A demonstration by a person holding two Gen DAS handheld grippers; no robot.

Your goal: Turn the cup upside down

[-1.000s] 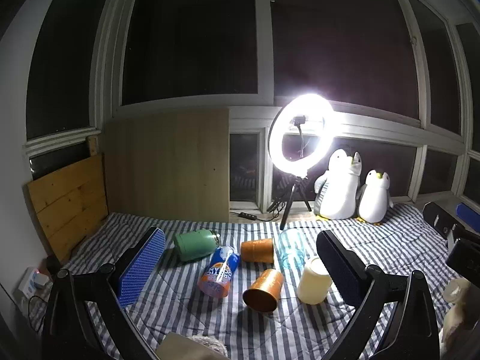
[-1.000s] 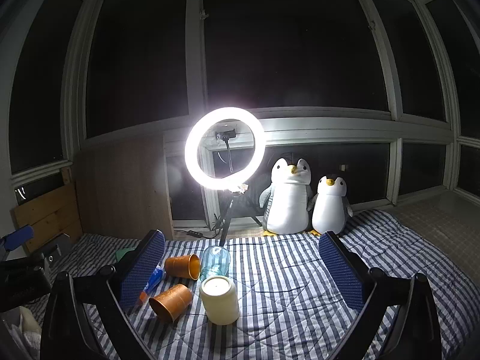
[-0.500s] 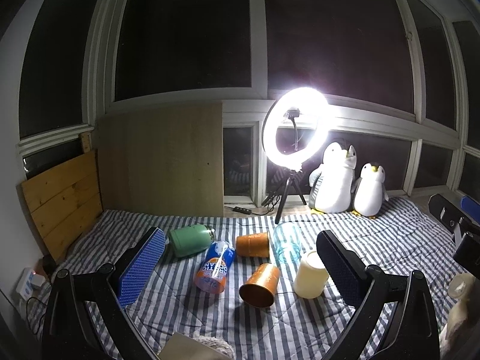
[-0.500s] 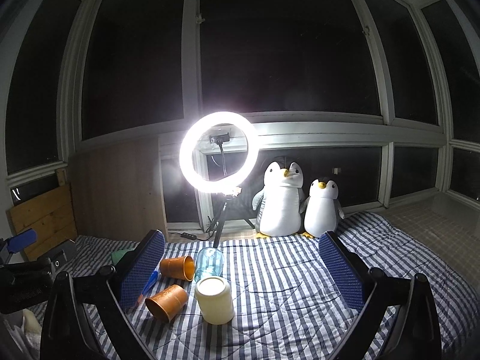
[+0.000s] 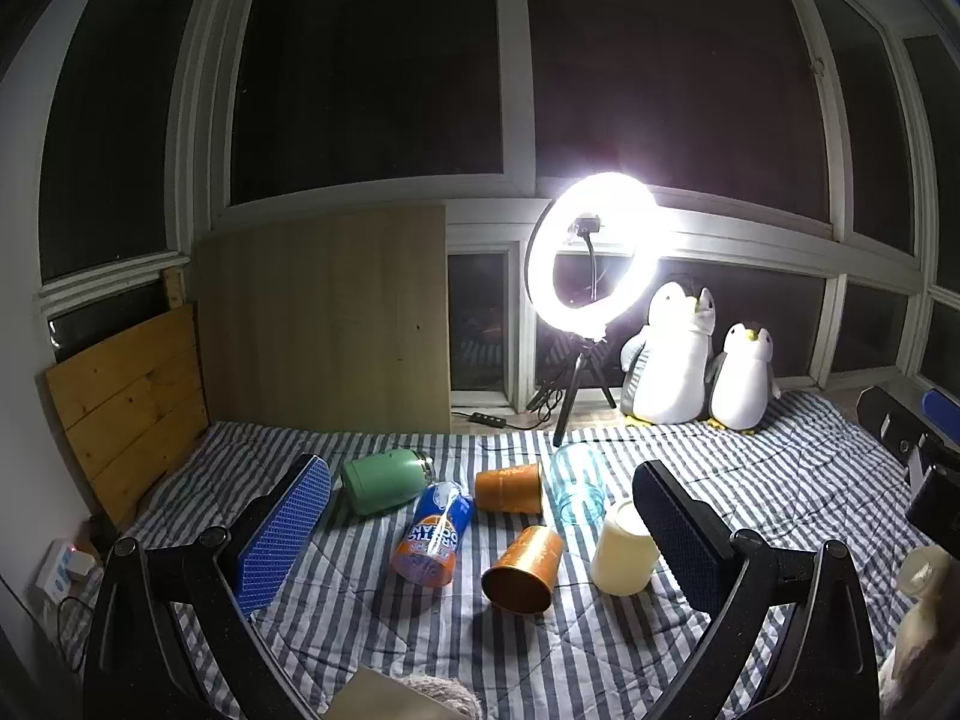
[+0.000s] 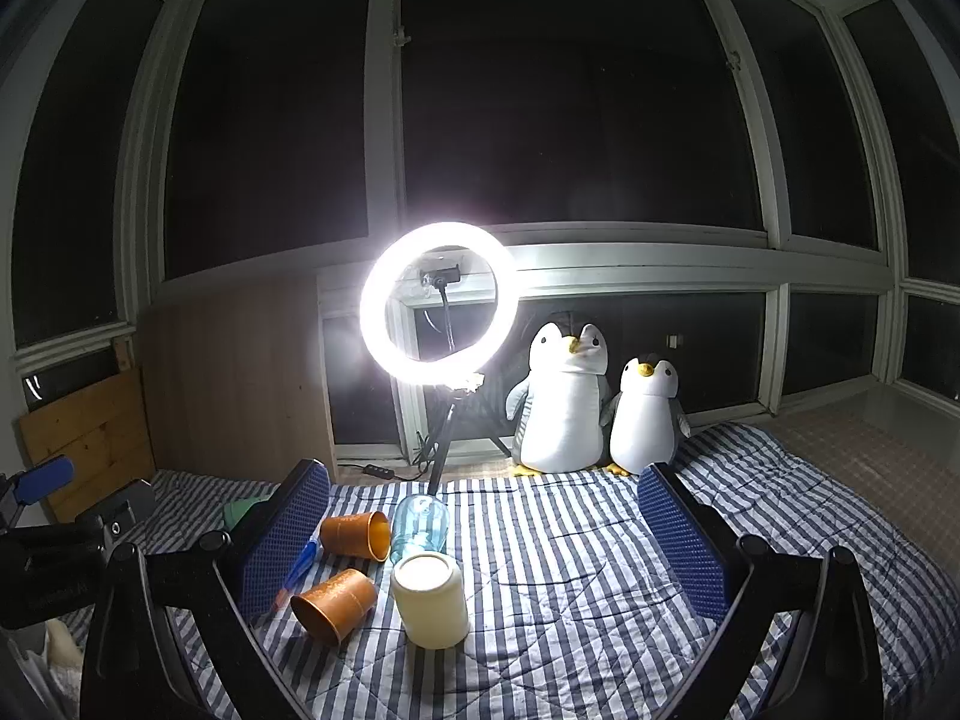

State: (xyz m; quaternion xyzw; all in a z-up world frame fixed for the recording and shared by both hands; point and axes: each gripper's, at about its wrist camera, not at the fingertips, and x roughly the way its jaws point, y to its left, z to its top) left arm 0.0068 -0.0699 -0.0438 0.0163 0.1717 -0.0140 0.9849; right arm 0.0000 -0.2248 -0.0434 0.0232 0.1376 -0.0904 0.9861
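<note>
Several cups sit on the striped blanket (image 5: pixel 750 510). A cream cup (image 5: pixel 624 549) stands with its base up; it also shows in the right wrist view (image 6: pixel 429 600). A clear blue glass (image 5: pixel 577 491) stands behind it, also in the right wrist view (image 6: pixel 420 525). Two orange cups lie on their sides, one near (image 5: pixel 522 564) (image 6: pixel 333 603) and one farther back (image 5: pixel 510 487) (image 6: pixel 354 534). A green cup (image 5: pixel 384 480) lies on its side. My left gripper (image 5: pixel 480 546) is open and empty, held above the cups. My right gripper (image 6: pixel 480 552) is open and empty, to the right of them.
A blue and orange bottle (image 5: pixel 433 531) lies among the cups. A lit ring light on a tripod (image 5: pixel 591 258) and two plush penguins (image 6: pixel 564 402) stand at the window. Wooden boards (image 5: pixel 126 402) lean at the left.
Both grippers have moved slightly, so the scene has slid a little in both views. The cups have not moved.
</note>
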